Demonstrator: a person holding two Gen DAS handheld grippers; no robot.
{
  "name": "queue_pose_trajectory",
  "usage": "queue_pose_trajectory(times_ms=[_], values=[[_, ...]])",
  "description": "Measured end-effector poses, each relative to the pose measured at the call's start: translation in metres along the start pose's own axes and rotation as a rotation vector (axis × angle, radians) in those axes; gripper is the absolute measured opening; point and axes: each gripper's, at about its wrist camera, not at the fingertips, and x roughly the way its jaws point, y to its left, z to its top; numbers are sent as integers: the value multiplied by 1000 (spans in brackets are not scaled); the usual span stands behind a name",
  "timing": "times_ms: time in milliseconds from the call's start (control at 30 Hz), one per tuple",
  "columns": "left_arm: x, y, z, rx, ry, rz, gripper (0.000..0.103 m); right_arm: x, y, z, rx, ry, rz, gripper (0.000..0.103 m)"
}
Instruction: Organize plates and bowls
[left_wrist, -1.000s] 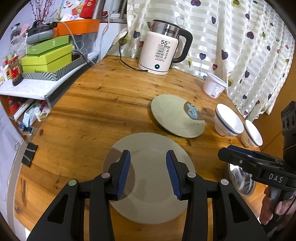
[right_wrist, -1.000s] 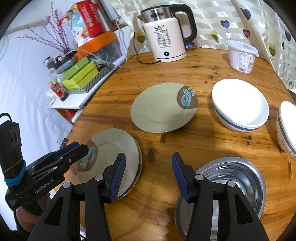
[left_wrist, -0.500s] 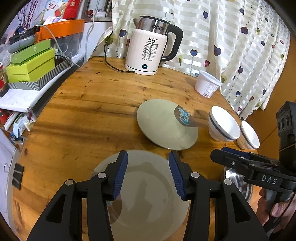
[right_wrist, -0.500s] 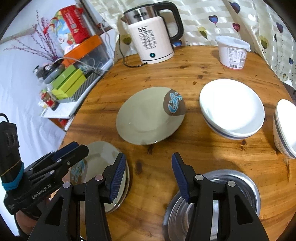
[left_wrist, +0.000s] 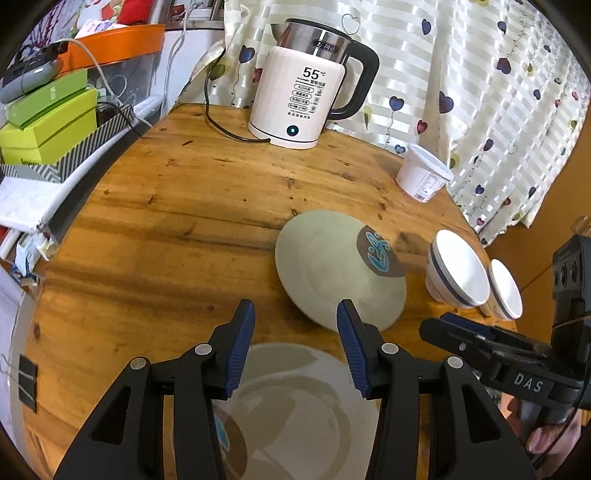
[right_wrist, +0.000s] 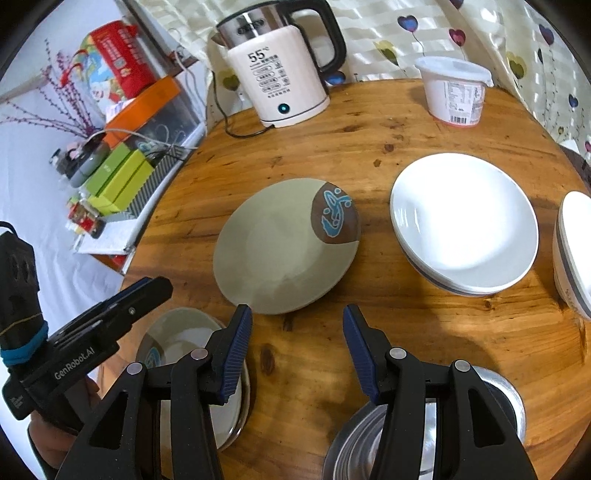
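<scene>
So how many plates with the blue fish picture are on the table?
2. One plate lies mid-table, in front of the kettle. The other plate sits at the near left edge, under the left hand-held gripper. More could be hidden beneath it.

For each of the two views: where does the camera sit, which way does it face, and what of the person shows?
Left wrist: behind the left tongs, facing down-forward over the table; right tongs at right.
Right wrist: behind the right tongs, facing down-forward; left tongs and a hand at left.
Shared: green plate, kettle.
</scene>
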Motion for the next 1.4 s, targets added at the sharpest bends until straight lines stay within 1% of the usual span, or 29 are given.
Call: queue_pose_trajectory(times_ms=[100,233,467,667,1000,1167,1300,1400], values=[[9,-1,8,10,17,-13,47,4,-2,5,24,4,-10,52],[23,-3,16,29,47,-11,47,10,-5,11,56,14,-18,51],[49,1,26,12,111,-17,47,27,-11,18,105,49,-43,48],[64,2,31,4,143,-23,47,40,-12,21,122,80,-62,46],[81,4,34,-1,171,-31,47,53,-18,27,148,106,-91,42],[86,-1,34,17,179,-39,47,59,-18,29,149,107,-102,37],[87,-3,34,29,178,-37,47,61,-19,30,150,102,-105,30],[88,-4,34,32,177,-29,45,61,-17,31,140,96,-114,29]])
